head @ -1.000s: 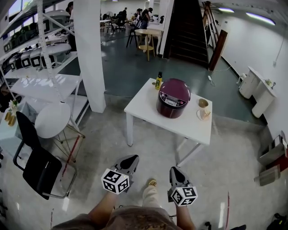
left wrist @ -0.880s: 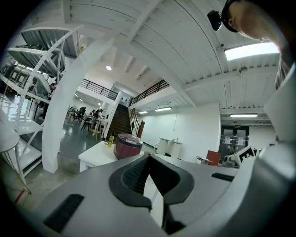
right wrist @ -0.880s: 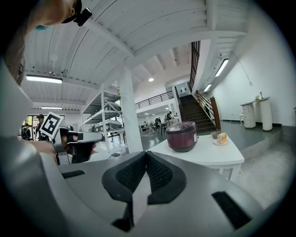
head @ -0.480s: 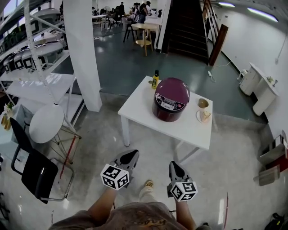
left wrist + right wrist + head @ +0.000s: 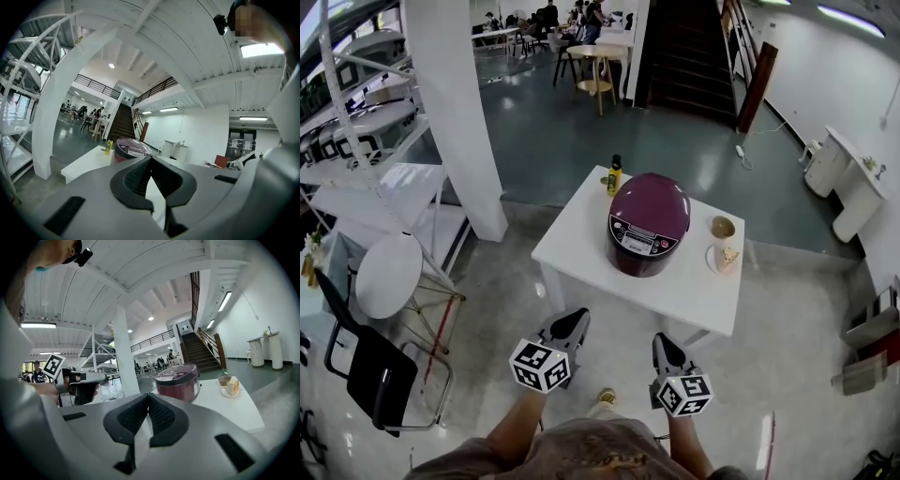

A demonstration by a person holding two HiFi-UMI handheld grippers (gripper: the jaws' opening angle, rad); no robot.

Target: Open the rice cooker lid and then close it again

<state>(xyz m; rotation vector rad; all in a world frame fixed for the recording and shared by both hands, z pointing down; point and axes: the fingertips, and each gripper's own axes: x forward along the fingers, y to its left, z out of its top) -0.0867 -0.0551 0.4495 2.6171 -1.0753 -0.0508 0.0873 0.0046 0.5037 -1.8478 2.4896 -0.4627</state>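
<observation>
A dark red rice cooker (image 5: 648, 223) with its lid down stands on a white table (image 5: 581, 246). The left gripper view shows this rice cooker (image 5: 130, 150) ahead, and in the right gripper view the rice cooker (image 5: 178, 380) stands at mid distance. My left gripper (image 5: 573, 327) and right gripper (image 5: 661, 346) hang side by side in front of the table's near edge, apart from it. Both are shut with nothing between their jaws: the left gripper (image 5: 150, 161) and the right gripper (image 5: 148, 398) each show their pads touching.
On the table stand a yellow bottle (image 5: 614, 174) behind the cooker, a small bowl (image 5: 723, 228) and a plate with a cake slice (image 5: 724, 258) at its right. A white pillar (image 5: 450, 112), round table (image 5: 386, 275) and black chair (image 5: 370, 361) stand at the left.
The table and rice cooker have come nearer and lower in the head view; both grippers have moved forward toward the table, still shut and side by side.
</observation>
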